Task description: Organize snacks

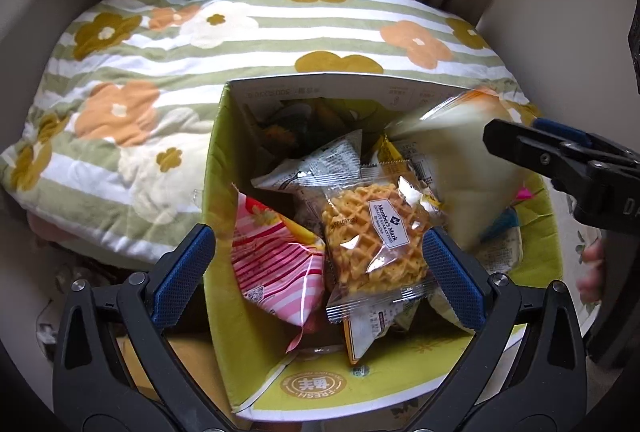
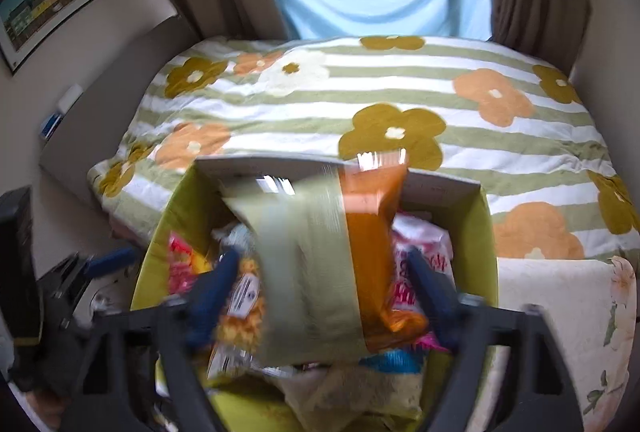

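While blurred, green-orange packet point(image 2: 320, 272) loose over box point(image 2: 486, 232) | both hand-held grippers spread, empty | lower snacks hidden.

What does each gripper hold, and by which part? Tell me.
Nothing. The left gripper stands open over the waffle packet in the box. The right gripper is open too; the blurred green and orange bag lies loose between its fingers.

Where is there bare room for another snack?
The box is crowded; only its near end, below the waffle pack, shows floor. The floral blanket beyond the far wall lies bare. A green-orange bag is blurred above the box.
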